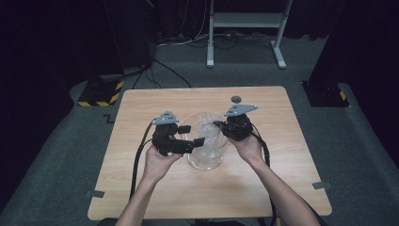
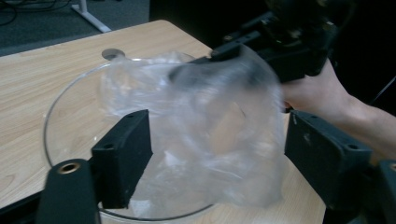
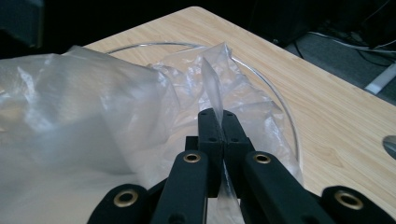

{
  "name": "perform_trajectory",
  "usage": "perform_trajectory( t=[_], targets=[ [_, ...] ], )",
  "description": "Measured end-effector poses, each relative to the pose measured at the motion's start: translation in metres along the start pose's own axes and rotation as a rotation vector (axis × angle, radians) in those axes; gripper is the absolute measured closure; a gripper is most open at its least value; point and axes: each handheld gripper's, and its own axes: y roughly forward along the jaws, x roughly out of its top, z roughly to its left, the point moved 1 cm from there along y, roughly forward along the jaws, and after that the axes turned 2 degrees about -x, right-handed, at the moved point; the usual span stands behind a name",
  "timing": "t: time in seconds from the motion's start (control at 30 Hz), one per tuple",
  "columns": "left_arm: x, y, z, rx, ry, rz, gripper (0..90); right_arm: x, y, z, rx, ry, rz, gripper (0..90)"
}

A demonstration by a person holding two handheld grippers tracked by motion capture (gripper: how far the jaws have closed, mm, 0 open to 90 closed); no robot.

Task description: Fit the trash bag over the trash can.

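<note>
A clear glass bowl (image 1: 207,166) stands at the table's middle with a crumpled clear plastic bag (image 1: 210,135) in it. My left gripper (image 1: 191,134) is open at the bowl's left rim, its jaws spread on either side of the bag. In the left gripper view the bag (image 2: 201,121) bulges between the two spread jaws of my left gripper (image 2: 219,158) over the bowl (image 2: 50,109). My right gripper (image 1: 218,124) reaches in from the right. Its jaws (image 3: 217,116) are shut on a thin upright fold of the bag (image 3: 84,107), above the bowl (image 3: 280,100).
A small grey round disc (image 1: 235,99) lies on the wooden table (image 1: 141,103) behind the bowl. Cables trail from both grippers toward the near edge. Grey carpet, a white stand's legs (image 1: 210,56) and black-and-yellow bases (image 1: 101,92) lie beyond the table.
</note>
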Motion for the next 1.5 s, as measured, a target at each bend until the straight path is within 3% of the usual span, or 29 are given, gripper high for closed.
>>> perform_trajectory(
  t=[0.13,0.2,0.23,0.3,0.43,0.67,0.93,1.17,1.3,1.5],
  targets=[
    [-0.002,0.011,-0.013,0.028,0.045,0.050,22.4,0.004,0.004,0.005,0.013,-0.014,0.002,89.8],
    [-0.003,0.017,-0.017,0.109,0.081,0.076,38.7,0.004,0.004,0.006,0.019,-0.023,-0.003,89.9],
    [-0.004,0.018,-0.018,0.126,0.099,0.081,51.7,0.005,0.003,0.006,0.022,-0.028,-0.006,89.8],
    [-0.006,0.017,-0.017,0.125,0.093,0.088,71.0,0.004,0.001,0.006,0.024,-0.027,-0.010,89.8],
    [-0.009,0.006,-0.011,0.155,0.078,0.061,86.0,0.002,-0.007,-0.002,0.018,-0.002,-0.019,89.7],
    [-0.021,-0.014,0.002,0.221,0.025,0.050,87.3,-0.001,-0.012,-0.016,0.015,0.039,-0.014,89.7],
    [-0.039,-0.023,0.020,0.240,-0.066,0.053,87.3,-0.001,-0.008,-0.024,0.009,0.061,-0.016,89.7],
    [-0.050,-0.018,0.029,0.241,-0.099,0.071,87.3,-0.002,-0.009,-0.026,0.018,0.070,-0.019,89.7],
    [-0.051,-0.019,0.037,0.240,-0.131,0.046,87.3,-0.003,-0.013,-0.028,0.023,0.079,-0.028,89.7],
    [-0.055,-0.014,0.050,0.214,-0.170,0.064,87.2,-0.006,-0.019,-0.028,0.042,0.087,-0.021,89.7]
  ],
)
